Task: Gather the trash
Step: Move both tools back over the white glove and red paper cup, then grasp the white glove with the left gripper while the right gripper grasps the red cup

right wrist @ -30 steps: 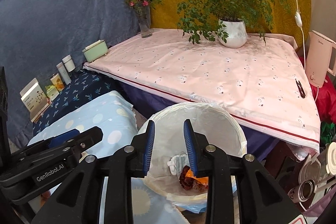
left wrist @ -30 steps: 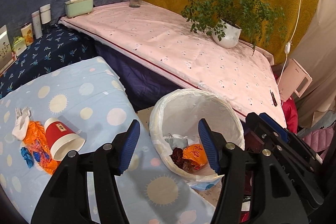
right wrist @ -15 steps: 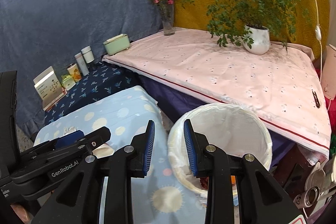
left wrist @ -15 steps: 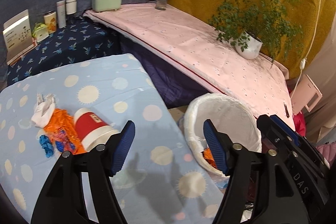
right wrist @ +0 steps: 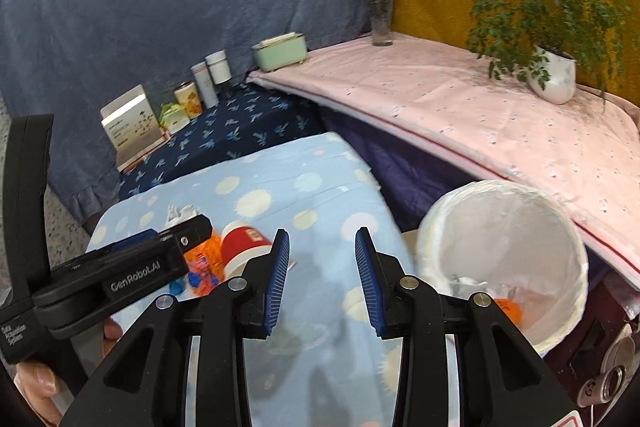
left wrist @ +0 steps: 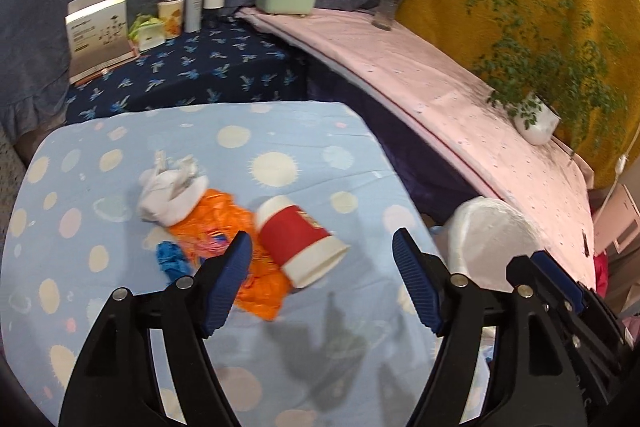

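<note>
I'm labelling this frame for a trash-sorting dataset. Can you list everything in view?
paper cup: 1, red and white, on its side on blue sun-print cloth
wrapper: 1, orange, beside cup
tissue: 1, white, on wrapper's far end
blue scrap: 1, near wrapper
bin: 1, white-lined, right of the cloth, trash inside
potted plant: 1, pink cloth
flower vase: 1, pink cloth
green box: 1, pink cloth
left gripper: black, blue pads, opening, empty
right gripper: same, opening, empty
</note>
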`<state>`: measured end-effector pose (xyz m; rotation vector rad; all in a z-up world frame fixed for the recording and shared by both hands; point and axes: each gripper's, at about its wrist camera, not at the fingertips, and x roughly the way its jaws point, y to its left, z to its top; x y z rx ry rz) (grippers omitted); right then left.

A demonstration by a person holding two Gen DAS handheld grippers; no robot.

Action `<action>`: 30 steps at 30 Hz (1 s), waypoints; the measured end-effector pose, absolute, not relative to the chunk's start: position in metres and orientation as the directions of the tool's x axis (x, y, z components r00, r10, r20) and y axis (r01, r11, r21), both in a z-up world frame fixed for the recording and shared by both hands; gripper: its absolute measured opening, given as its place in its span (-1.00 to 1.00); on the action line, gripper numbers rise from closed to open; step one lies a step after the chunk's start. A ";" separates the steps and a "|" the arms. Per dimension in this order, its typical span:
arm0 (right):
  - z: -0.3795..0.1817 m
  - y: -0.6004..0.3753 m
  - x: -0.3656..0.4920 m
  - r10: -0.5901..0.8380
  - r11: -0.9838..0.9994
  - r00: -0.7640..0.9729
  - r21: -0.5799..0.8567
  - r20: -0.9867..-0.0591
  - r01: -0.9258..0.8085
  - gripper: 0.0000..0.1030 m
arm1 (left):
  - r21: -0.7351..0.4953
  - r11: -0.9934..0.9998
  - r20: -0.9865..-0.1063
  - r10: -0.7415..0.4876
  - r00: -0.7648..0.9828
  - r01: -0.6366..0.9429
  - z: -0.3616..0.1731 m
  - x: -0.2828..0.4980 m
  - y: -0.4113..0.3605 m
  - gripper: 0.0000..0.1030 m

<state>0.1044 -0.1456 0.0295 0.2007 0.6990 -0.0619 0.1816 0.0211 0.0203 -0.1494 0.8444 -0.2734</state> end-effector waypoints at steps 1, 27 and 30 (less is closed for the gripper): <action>0.026 -0.139 0.107 0.021 0.980 0.759 0.163 -0.651 0.112 -0.34 | -0.239 0.956 -0.719 -0.290 0.631 0.168 0.018 0.183 0.028 0.34; -0.059 -0.046 0.173 0.149 0.983 0.630 0.186 -0.762 -0.008 -0.34 | -0.254 0.966 -0.798 -0.189 0.572 -0.035 -0.058 0.239 0.154 0.34; -0.066 -0.045 0.182 0.150 0.982 0.622 0.188 -0.769 -0.005 -0.34 | -0.257 0.966 -0.805 -0.200 0.558 -0.024 -0.066 0.250 0.151 0.33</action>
